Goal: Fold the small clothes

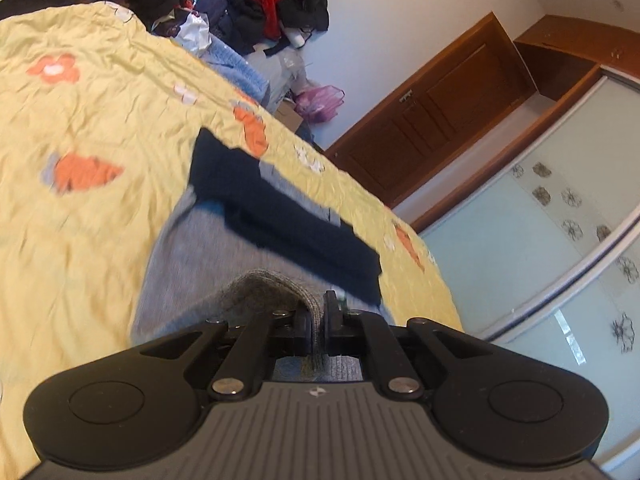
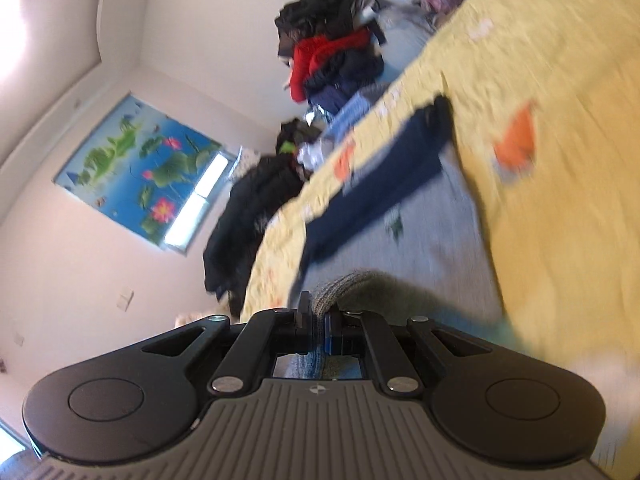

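A small grey knit garment point(image 1: 208, 256) with a dark navy band point(image 1: 280, 216) lies on the yellow flowered bedspread point(image 1: 92, 120). My left gripper point(image 1: 317, 322) is shut on a darker grey ribbed edge of it, and the cloth bulges up just ahead of the jaws. In the right wrist view the same grey garment point(image 2: 432, 240) with its navy part point(image 2: 380, 184) stretches away over the bedspread point(image 2: 560, 200). My right gripper point(image 2: 319, 320) is shut on another ribbed grey edge, lifted off the bed. Both views are blurred by motion.
A heap of dark, red and blue clothes point(image 1: 240, 4) sits at the far end of the bed, also seen as the clothes pile point(image 2: 332, 64). A brown wooden door point(image 1: 440, 120) and glass sliding wardrobe doors point(image 1: 560, 240) stand beyond the bed's edge. A lotus poster point(image 2: 140, 164) hangs on the wall.
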The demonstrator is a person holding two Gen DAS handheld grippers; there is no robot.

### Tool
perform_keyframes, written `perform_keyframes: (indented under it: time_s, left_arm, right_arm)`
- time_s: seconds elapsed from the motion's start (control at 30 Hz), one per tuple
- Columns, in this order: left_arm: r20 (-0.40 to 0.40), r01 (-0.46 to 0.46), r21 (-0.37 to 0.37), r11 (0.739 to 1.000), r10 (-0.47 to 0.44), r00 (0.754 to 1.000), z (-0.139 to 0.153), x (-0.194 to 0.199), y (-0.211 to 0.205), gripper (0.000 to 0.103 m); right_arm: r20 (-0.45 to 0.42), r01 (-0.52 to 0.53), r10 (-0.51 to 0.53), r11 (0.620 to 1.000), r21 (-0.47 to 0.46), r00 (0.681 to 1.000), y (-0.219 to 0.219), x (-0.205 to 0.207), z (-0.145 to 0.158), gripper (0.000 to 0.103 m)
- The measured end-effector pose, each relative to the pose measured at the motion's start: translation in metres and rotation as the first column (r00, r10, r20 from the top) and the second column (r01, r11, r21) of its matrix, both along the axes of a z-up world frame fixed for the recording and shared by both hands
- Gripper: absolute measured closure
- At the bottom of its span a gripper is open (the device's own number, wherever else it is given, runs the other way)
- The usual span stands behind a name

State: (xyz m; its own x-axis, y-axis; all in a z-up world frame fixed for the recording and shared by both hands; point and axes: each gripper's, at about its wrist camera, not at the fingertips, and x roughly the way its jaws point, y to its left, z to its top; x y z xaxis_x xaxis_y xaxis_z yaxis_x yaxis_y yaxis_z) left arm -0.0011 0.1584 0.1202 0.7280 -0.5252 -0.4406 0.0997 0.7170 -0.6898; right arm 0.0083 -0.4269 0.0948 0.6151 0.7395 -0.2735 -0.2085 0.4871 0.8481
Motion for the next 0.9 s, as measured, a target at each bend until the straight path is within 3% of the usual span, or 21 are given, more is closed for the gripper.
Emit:
perform_keyframes:
  time_s: [0.13,0.27,0.43,0.7,0.77,0.8,0.83,0.87,0.9]
  left_arm:
    - [-0.006,-0.031,-0.021,0.999,0.031,1.0,0.001,0.063,0.0,0.098]
    - [-0.011,-0.039,0.007,0.999,0.039,0.999,0.002,0.131,-0.005,0.098]
    - [-0.011,-0.078,0.03,0.996,0.079,0.997,-0.004,0.215,-0.005,0.098]
    - [-0.098,-0.145,0.066,0.987,0.151,0.984,-0.063,0.325,-0.006,0.098]
    - [-0.118,-0.144,0.026,0.989,0.146,0.982,-0.075,0.341,-0.004,0.097]
    - [-0.113,-0.161,0.013,0.987,0.161,0.98,-0.078,0.345,-0.002,0.094]
    - [-0.116,-0.173,0.005,0.985,0.173,0.978,-0.08,0.348,0.001,0.089]
    - [-0.134,-0.183,-0.008,0.983,0.181,0.974,-0.082,0.35,0.004,0.071]
    - [-0.152,-0.202,-0.027,0.979,0.195,0.969,-0.083,0.349,0.009,0.044]
  right_arm:
    - [-0.002,0.037,-0.037,0.999,0.031,0.999,-0.007,0.068,0.004,0.088]
    - [-0.018,0.065,-0.064,0.996,0.054,0.998,-0.008,0.143,0.004,0.088]
    - [-0.045,0.091,-0.09,0.996,0.022,0.995,-0.002,0.231,-0.009,0.088]
    - [-0.187,0.151,-0.161,0.986,-0.067,0.969,0.005,0.331,-0.071,0.088]
    - [-0.209,0.159,-0.167,0.986,-0.055,0.964,0.009,0.341,-0.084,0.084]
    - [-0.22,0.167,-0.173,0.985,-0.046,0.96,0.01,0.346,-0.09,0.083]
    - [-0.228,0.179,-0.186,0.983,-0.051,0.956,0.012,0.348,-0.092,0.073]
    - [-0.229,0.189,-0.199,0.98,-0.065,0.953,0.014,0.351,-0.093,0.048]
    - [-0.214,0.204,-0.218,0.975,-0.084,0.952,0.015,0.35,-0.091,0.038]
